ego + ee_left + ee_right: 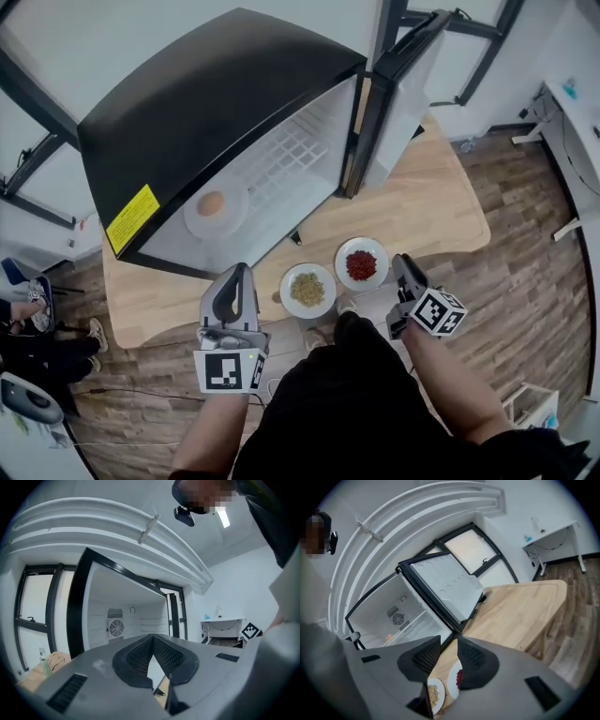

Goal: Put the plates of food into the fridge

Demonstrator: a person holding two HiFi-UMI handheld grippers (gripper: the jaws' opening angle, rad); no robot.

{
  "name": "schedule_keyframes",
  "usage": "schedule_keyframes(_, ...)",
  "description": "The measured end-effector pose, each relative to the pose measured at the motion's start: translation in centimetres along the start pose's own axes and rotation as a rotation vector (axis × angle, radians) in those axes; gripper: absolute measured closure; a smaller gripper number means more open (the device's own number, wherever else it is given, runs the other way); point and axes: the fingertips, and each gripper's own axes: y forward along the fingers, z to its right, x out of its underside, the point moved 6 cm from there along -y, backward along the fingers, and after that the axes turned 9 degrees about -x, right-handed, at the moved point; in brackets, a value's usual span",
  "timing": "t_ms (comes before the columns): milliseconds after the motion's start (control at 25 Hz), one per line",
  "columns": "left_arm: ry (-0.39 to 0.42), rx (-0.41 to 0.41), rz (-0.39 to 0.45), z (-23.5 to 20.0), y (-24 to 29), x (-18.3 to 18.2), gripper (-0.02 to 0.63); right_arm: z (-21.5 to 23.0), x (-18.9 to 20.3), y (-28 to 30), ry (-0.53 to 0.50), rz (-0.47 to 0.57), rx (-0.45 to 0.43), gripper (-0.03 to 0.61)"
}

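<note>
Two white plates stand at the near edge of the wooden table (431, 211): one with yellowish food (307, 290), one with red food (361, 265). A third plate with a round orange item (212, 206) lies on the shelf inside the open black fridge (216, 112). My left gripper (238, 274) hangs in front of the fridge's opening, left of the plates, its jaws meeting at the tips with nothing held. My right gripper (401, 262) is just right of the red-food plate, open and empty. Between the jaws in the right gripper view show the red-food plate (457, 679) and the yellowish-food plate (436, 694).
The fridge door (403, 84) swings open to the right, over the table's far side. A white desk (581, 103) stands at the right wall. Someone's shoes (94, 333) and bags lie on the wooden floor at the left.
</note>
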Motion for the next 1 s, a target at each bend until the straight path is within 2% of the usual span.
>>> schedule_keyframes(160, 0.039, 0.044, -0.032, 1.5, 1.0, 0.7, 0.609, 3.2, 3.4, -1.1, 0.123, -0.007, 0.047, 0.451)
schedule_keyframes(320, 0.085, 0.081, -0.067, 2.6, 1.8, 1.4, 0.609, 5.4, 6.8, -1.4, 0.188, -0.042, 0.069, 0.451)
schedule_keyframes(480, 0.103, 0.099, -0.095, 3.6, 1.7, 2.4, 0.609, 7.0, 8.5, -1.3, 0.264, -0.039, 0.082, 0.445)
schedule_keyframes(720, 0.121, 0.090, -0.123, 3.7, 1.3, 3.0, 0.609, 8.2, 10.7, 0.0, 0.353, -0.051, 0.083, 0.417)
schedule_keyframes(1000, 0.149, 0.066, -0.133, 3.2, 0.2, 2.9, 0.609, 10.0, 12.6, 0.9, 0.449, -0.041, 0.117, 0.417)
